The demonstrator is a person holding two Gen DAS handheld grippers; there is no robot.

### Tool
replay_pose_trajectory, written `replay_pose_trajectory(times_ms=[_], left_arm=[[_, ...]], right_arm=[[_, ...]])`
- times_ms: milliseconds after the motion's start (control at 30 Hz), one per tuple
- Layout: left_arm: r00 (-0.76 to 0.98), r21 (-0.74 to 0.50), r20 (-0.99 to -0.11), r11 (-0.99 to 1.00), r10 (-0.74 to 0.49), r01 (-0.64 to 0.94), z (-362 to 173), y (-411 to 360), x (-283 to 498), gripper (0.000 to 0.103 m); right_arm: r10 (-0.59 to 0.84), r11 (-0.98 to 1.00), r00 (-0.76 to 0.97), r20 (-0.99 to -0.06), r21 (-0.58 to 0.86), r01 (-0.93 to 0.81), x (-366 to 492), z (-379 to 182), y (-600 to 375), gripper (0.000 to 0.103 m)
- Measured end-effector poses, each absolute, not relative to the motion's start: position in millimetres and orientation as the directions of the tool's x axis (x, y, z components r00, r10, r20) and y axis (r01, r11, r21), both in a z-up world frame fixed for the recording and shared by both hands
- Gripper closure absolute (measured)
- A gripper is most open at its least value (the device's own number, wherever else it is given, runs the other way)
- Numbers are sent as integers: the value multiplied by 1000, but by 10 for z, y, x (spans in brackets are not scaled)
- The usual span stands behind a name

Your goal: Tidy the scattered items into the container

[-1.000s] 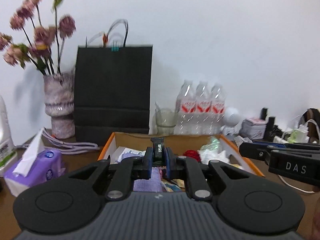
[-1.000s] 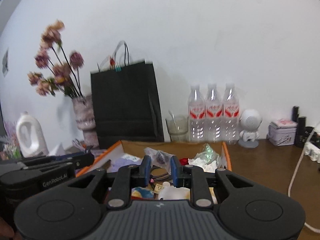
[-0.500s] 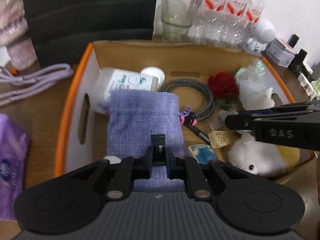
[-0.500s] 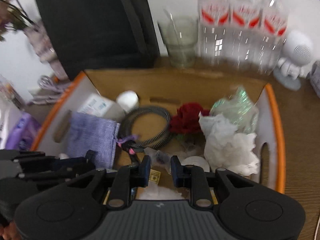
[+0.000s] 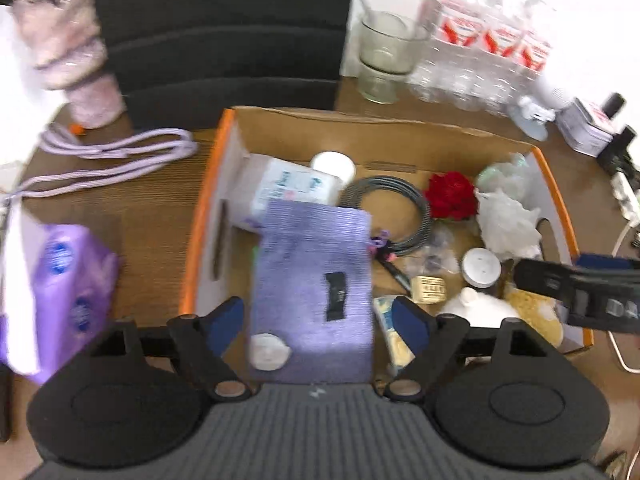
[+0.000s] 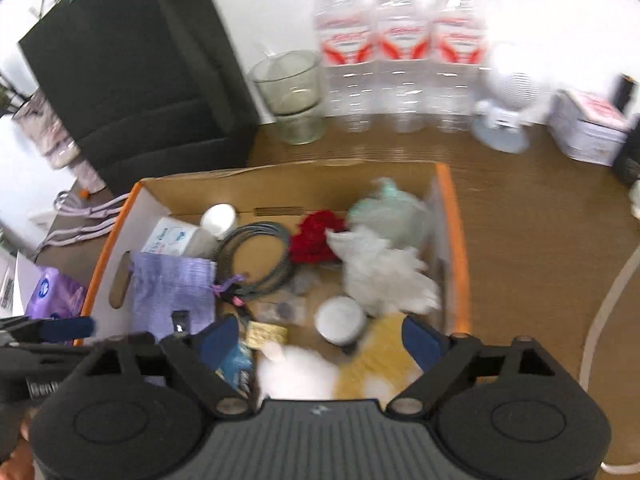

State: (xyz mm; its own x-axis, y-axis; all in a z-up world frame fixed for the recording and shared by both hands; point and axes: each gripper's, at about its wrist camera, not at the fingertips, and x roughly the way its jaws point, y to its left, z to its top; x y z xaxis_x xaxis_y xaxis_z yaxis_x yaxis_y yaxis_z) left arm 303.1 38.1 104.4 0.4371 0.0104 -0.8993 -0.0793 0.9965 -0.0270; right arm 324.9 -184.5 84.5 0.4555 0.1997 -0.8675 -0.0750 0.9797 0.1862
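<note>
Hovering over the cardboard box [image 5: 400, 128], the left gripper [image 5: 318, 320] and right gripper [image 6: 320, 342] are both opening their fingers, nothing pinched between them. A small black clip [image 5: 335, 295] lies on the purple pouch [image 5: 312, 280] inside, at the box's seven o'clock. This looks like a drop-off; the next move calls for fetching whatever remains outside.

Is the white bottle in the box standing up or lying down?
Lying down. The white bottle rests on its side in the box, cap pointing sideways.

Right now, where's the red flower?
The red flower lies inside the cardboard box, toward its far right in both wrist views, between the coiled grey cable on its left and the crumpled white paper on its right.
</note>
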Motion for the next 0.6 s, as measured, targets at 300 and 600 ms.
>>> replay_pose_trajectory(times_ms=[300, 600], left_arm=[[819, 19, -569, 997, 72, -74, 1423, 147, 2186, 3], [902, -19, -431, 998, 39, -52, 1411, 52, 1637, 3]], right_arm=[[218, 975, 725, -653, 184, -127, 2496, 1131, -1872, 14], [230, 968, 823, -520, 211, -137, 2040, 1006, -1946, 14]])
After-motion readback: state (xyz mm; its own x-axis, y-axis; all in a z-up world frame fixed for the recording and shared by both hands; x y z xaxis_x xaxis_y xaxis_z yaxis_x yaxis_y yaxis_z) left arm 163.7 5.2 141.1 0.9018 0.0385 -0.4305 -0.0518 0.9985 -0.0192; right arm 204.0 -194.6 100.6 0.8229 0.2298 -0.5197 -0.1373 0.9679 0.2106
